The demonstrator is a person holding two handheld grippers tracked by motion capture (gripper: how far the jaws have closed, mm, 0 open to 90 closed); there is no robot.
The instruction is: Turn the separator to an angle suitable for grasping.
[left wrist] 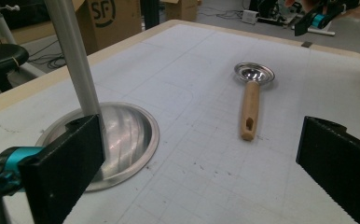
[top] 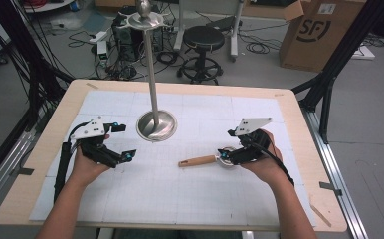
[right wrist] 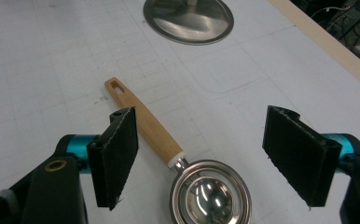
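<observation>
Both grippers stood wide apart and empty: left gripper (top: 118,142) hovering near the steel stand (top: 156,124), right gripper (right wrist: 201,161) poised over the scoop (right wrist: 169,149), jaws straddling its bowl without contact. Nothing appeared grasped yet; any pickup seemingly remained undone. Scoop lay flat on the white gridded mat (top: 190,189): polished metal bowl, pale wooden handle with a slotted end pointing toward the left gripper.
</observation>
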